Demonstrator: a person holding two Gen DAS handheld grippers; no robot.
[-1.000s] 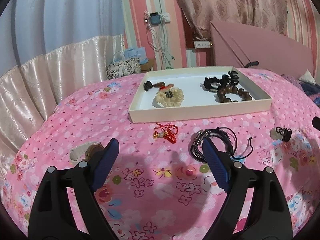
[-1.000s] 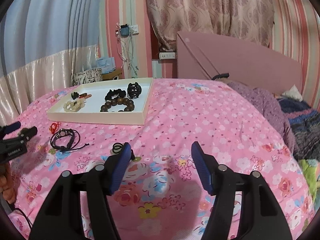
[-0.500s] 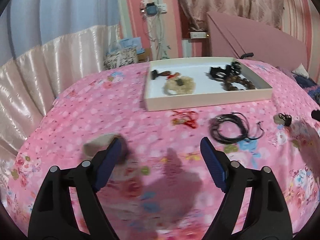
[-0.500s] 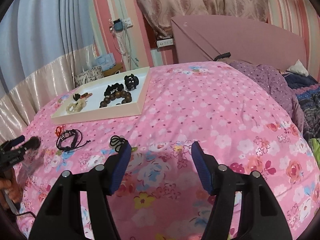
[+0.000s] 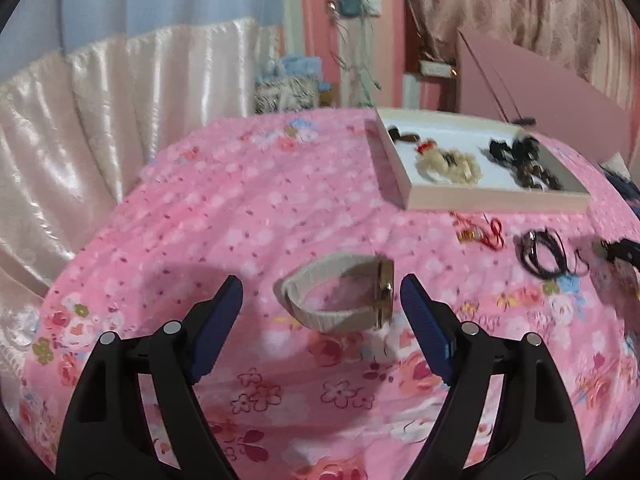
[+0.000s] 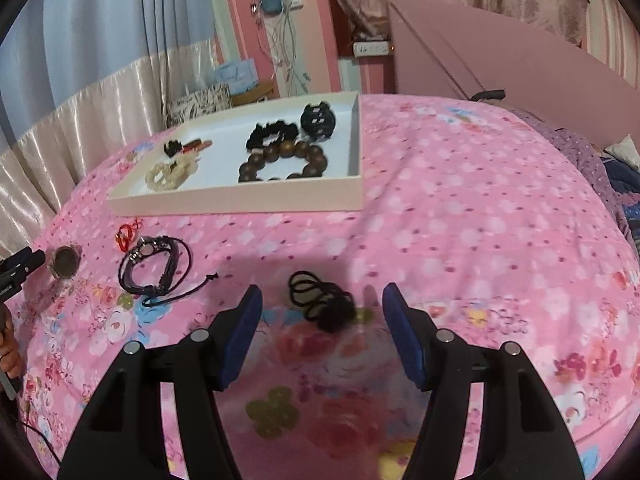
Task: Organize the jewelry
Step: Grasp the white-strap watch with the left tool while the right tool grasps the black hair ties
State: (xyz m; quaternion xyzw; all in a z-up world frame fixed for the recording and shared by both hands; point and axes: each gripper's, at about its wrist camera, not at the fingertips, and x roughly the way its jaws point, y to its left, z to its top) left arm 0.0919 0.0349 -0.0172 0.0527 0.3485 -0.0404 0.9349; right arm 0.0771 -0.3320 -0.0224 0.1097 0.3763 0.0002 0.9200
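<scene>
My left gripper is open, its jaws either side of a beige-strapped watch lying on the pink floral bedspread. My right gripper is open around a black hair tie bundle. A white tray holds a cream bead bracelet, a dark wooden bead bracelet and black hair pieces. A red knot charm and a black cord bracelet lie on the bed before the tray. The watch face shows at the right wrist view's left edge.
A satin bed skirt and blue curtain lie to the left. A pink headboard stands behind the bed, with bags and cables by the wall. Rumpled purple and dark bedding lies at the right.
My left gripper swung left and down so that the watch now lies between its jaws. My right gripper moved forward and down so that the black hair ties lie between its jaws.
</scene>
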